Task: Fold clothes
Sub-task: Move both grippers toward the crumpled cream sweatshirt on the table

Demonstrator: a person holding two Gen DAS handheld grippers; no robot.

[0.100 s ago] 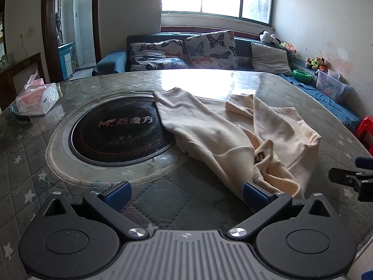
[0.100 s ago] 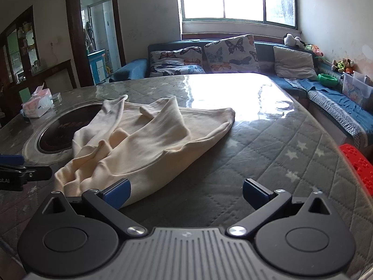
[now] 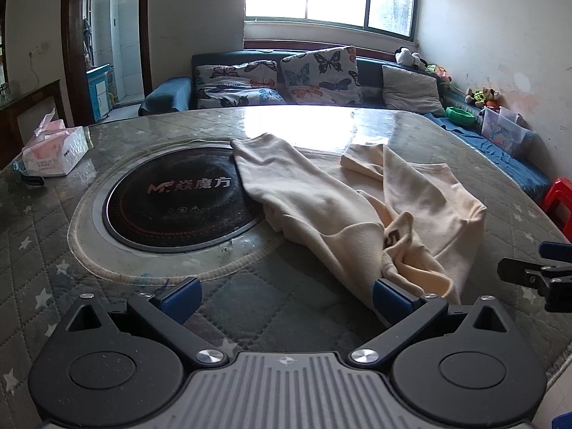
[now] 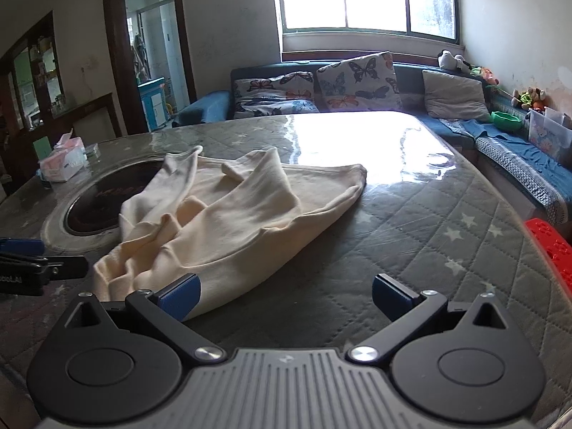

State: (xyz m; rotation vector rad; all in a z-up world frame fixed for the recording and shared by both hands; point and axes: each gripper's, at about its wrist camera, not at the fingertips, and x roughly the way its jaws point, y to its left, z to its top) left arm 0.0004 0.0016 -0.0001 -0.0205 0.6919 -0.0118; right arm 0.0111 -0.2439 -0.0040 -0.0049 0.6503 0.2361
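a cream long-sleeved top [image 3: 361, 211] is seen lying crumpled on the quilted, plastic-covered table [image 3: 293, 307], with its left part draped over the right rim of the round black induction hob [image 3: 178, 200] that is set into the tabletop. in the left wrist view the left gripper [image 3: 286, 295] is held with its jaws spread wide and nothing between them; its right blue fingertip [image 3: 391, 295] is placed just beside, perhaps touching, the near bunched edge of the garment. in the right wrist view the right gripper [image 4: 286, 295] is likewise spread wide and empty, its left blue fingertip [image 4: 178, 295] set against the near hem of the cream long-sleeved top [image 4: 228, 221]. the step in hand is judged to be a first grasp of the near edge, so that the garment can be spread flat before any fold is made. it is done best if a single layer of the hem is pinched by each gripper at points well apart, not the bunched folds in the middle, where several layers would be taken at once. the fingertips are best lowered until the table is met, then slid under the edge. the sleeve lying over the hob should be drawn off it as the cloth is pulled taut. the tissue box [image 3: 55, 150] at the far left is well apart and is not likely to be disturbed.
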